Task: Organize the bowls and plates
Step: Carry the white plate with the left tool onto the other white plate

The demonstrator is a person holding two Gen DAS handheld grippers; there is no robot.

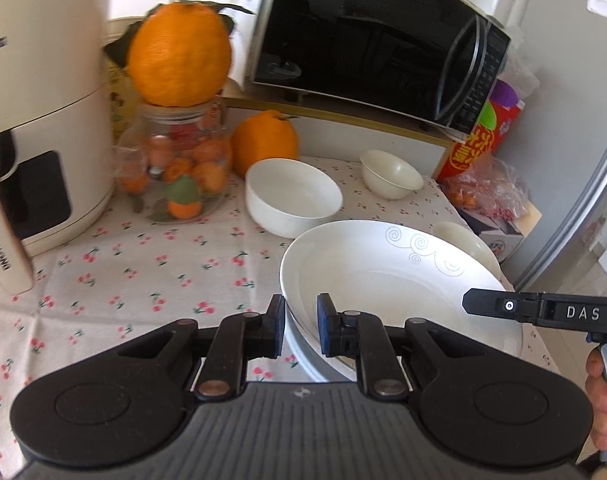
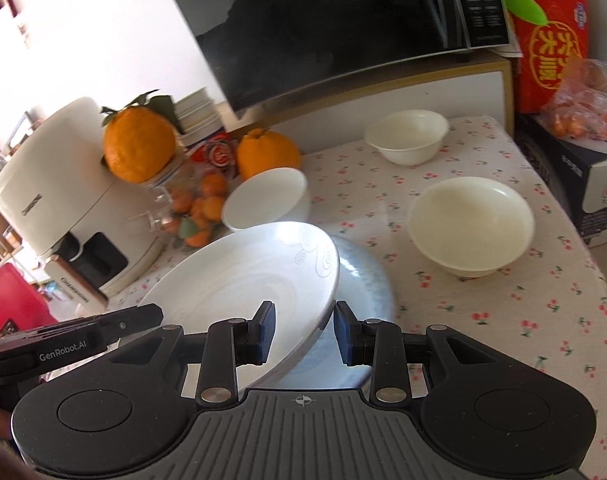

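Bright daylight washed out the upper left wall; glare flared on the white plate (image 2: 239, 276); fisheye edges bent, slightly motion-blurred

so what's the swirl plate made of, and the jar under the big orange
Swirl plate: probably glazed ceramic or porcelain, since it is glossy white, opaque, with a bright glare spot and a thin rim. Jar: looks like clear glass, as the fruit inside shows through; clear plastic can't be excluded.
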